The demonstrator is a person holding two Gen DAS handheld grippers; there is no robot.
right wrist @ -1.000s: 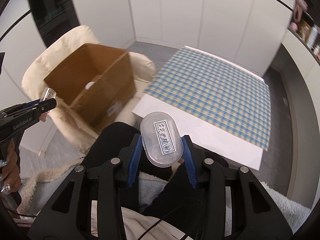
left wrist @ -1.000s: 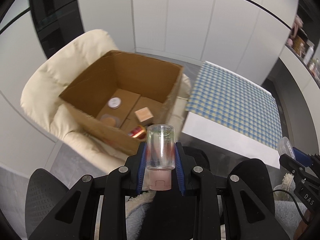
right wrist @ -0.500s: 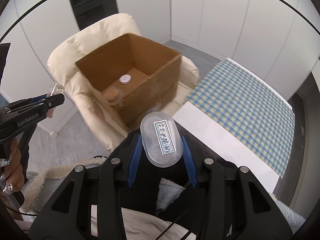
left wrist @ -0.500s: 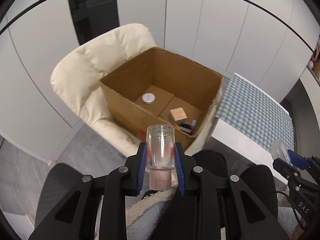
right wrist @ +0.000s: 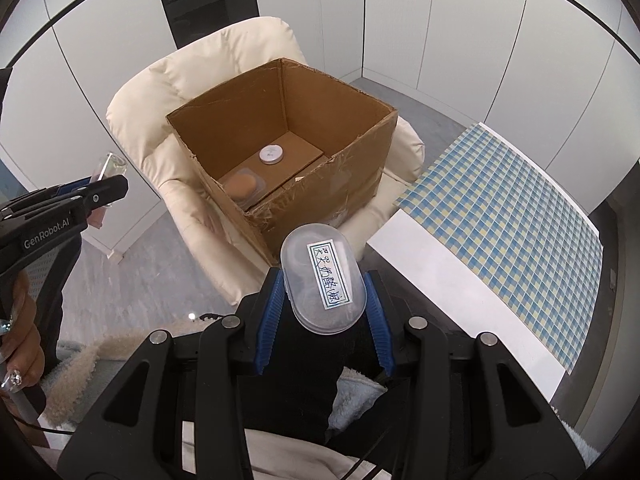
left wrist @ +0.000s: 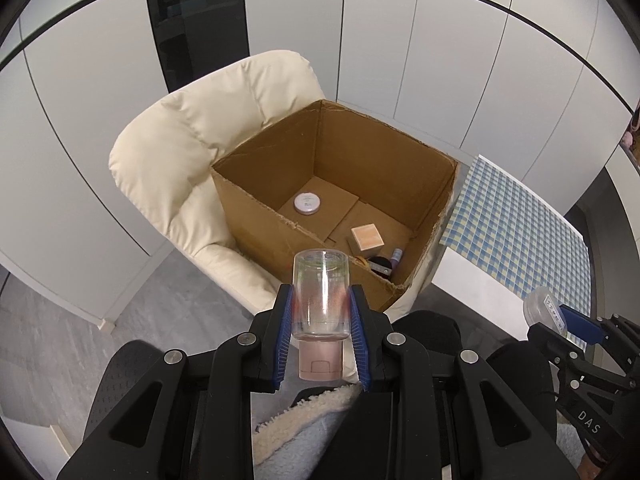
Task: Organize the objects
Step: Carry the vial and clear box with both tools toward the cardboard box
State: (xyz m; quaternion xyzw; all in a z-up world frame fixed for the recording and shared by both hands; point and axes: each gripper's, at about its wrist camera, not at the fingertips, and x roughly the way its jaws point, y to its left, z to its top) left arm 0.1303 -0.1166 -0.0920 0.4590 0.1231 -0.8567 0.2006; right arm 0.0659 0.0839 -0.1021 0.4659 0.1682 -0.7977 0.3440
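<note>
My left gripper is shut on a clear bottle with a pink cap, held short of the near rim of an open cardboard box. My right gripper is shut on a clear oval plastic case with a label, also in front of the box. Inside the box lie a white round tin, a tan cube, small dark bottles and a round brown compact. Each view shows the other gripper at its edge, the right gripper and the left gripper.
The box rests on a cream padded armchair. A table with a blue checked cloth stands to the right of the chair. White cabinet panels line the back. The person's hand and dark-trousered legs with a fleecy blanket lie below.
Both views have swung left toward the chair: the box now sits centred ahead of both grippers, and the checked table has slid to the right. Both grips are unchanged.
</note>
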